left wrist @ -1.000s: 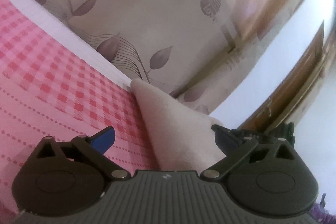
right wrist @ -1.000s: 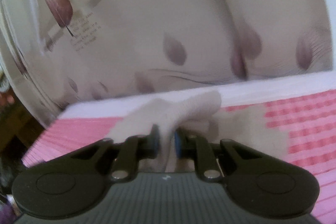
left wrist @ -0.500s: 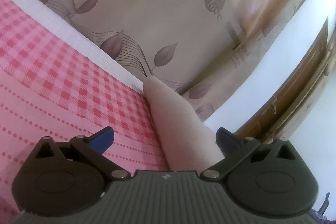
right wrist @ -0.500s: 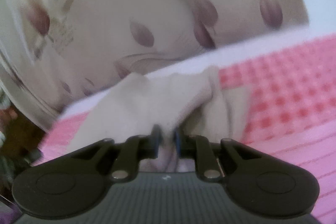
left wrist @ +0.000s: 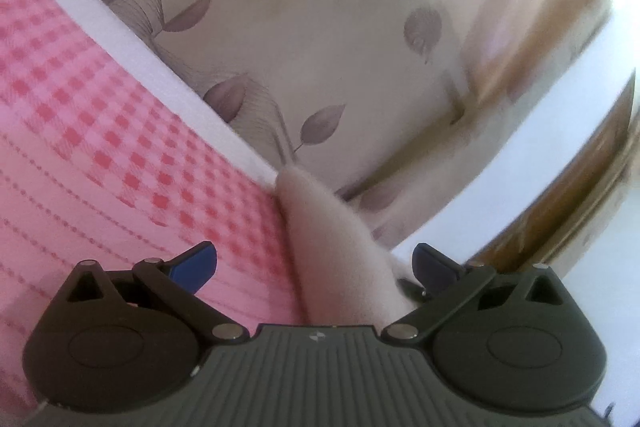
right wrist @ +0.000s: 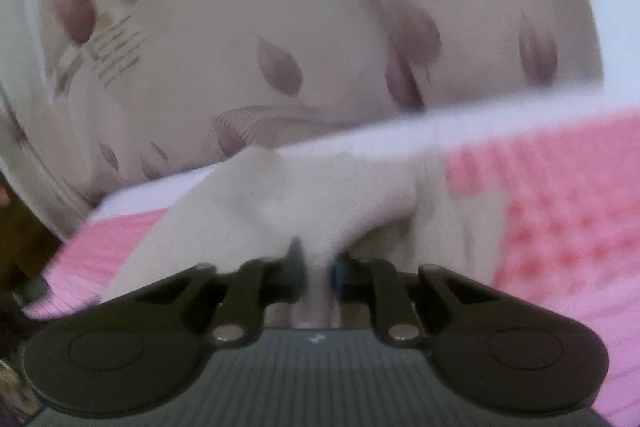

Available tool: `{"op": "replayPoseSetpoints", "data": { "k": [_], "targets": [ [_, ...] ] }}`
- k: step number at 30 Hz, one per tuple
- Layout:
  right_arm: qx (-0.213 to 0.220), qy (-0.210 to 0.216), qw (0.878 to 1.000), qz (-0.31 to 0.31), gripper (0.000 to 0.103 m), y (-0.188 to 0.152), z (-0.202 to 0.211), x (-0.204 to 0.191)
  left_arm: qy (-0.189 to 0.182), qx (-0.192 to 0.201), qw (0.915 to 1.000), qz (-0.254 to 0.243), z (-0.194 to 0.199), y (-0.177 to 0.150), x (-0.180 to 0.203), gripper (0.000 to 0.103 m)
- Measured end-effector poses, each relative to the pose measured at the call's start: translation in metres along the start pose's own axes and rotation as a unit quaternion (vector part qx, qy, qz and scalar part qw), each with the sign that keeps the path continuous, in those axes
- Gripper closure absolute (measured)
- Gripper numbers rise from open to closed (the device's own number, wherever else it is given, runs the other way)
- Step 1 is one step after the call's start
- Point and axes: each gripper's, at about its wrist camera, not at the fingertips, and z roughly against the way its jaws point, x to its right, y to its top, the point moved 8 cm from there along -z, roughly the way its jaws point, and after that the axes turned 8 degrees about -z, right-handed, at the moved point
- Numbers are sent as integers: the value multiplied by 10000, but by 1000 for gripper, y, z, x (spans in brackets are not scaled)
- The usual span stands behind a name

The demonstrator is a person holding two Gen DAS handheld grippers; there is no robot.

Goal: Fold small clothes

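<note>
Here, garment: a small pale beige cloth (right wrist: 280, 203), soft and fuzzy, lies on the pink bedspread (left wrist: 104, 147) near its far edge; in the right wrist view it fills the middle of the frame, bunched and lifted into a fold.
Garment, left wrist view: the same cloth (left wrist: 332, 259) shows as a narrow raised ridge running from 6 o'clock up toward 12 o'clock, its tip touching the white border (left wrist: 132, 59) of the bed.
Right gripper (right wrist: 318, 265): jaws nearly together, pinching a fold of the cloth between the blue pads (right wrist: 340, 269); they have just been closing tighter on it. The view is blurred.
Left gripper (left wrist: 316, 263): jaws spread wide, one blue pad (left wrist: 196, 263) at 9 o'clock of the cloth ridge, the other at 3 o'clock; the ridge lies between them; the 3 o'clock pad stands just beside it, though whether it touches cannot be told.
Bedspread: pink, with a red check pattern at 10 o'clock in the left wrist view and rows of dotted stripes nearer the gripper.
Backdrop: a cream curtain (left wrist: 304, 39) printed with mauve leaves hangs beyond the bed from 11 to 1 o'clock in both views.
Far right, left wrist view: a wooden frame (left wrist: 592, 171) at 3 o'clock beside a bright white wall.
</note>
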Motion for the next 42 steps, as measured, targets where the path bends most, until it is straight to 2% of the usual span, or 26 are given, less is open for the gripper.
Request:
{"op": "replayPoseSetpoints", "data": {
  "k": [3,5,8,10,12,14,15,17,20,22,24,25,28,31,33,37,39,40,42],
  "targets": [
    [174,-392,9966,708,88,21,25,-4,-62,-119,9992,-366,-8,0,27,1],
    [165,-525,9946,881,89,34,38,2,-210,-227,9964,-795,-18,-2,55,1],
    [-164,-645,9935,923,88,33,34,16,-384,-367,9885,-1415,-37,-8,95,1],
    [-341,-594,9937,890,88,22,24,25,-487,-506,9830,-1695,-52,-15,116,1],
    [-424,-567,9948,735,88,10,13,35,-381,-763,9731,-2139,-67,-30,131,5],
    [-278,-329,9985,349,88,5,12,43,-211,-969,9617,-2555,-79,-45,136,10],
    [-118,-70,9999,44,88,5,14,47,-211,-1027,9590,-2632,-79,-51,137,11],
    [96,216,9993,-273,88,4,18,51,-125,-931,9583,-2699,-74,-57,134,11],
    [315,304,9985,-328,88,5,17,52,-304,-662,9690,-2360,-52,-52,128,10],
    [428,427,9977,-320,88,7,16,51,-258,-635,9705,-2313,-37,-54,122,9],
    [291,-7,9996,1,87,2,3,55,-214,-851,9648,-2480,-26,-63,119,9],
    [293,6,9996,-15,87,0,0,57,-116,-952,9590,-2668,-20,-69,118,9],
    [414,157,9988,-201,85,-2,0,62,421,-1283,9313,-3384,-19,-91,115,9],
    [483,61,9988,-19,85,-5,1,57,582,-1398,9186,-3651,-32,-103,122,9],
    [511,12,9986,99,85,-7,2,53,749,-1323,9097,-3865,-45,-106,128,3],
    [530,-3,9985,113,85,-8,2,52,1618,-976,8840,-4276,-73,-103,130,3],
    [565,-61,9982,205,85,-10,2,48,2474,-703,8612,-4385,-74,-94,119,7],
    [573,-81,9980,242,85,-10,1,48,2795,-700,8563,-4287,-70,-88,109,7],
    [576,-98,9979,292,85,-10,1,47,3027,-813,8775,-3630,-52,-74,82,7]
  ]
}}
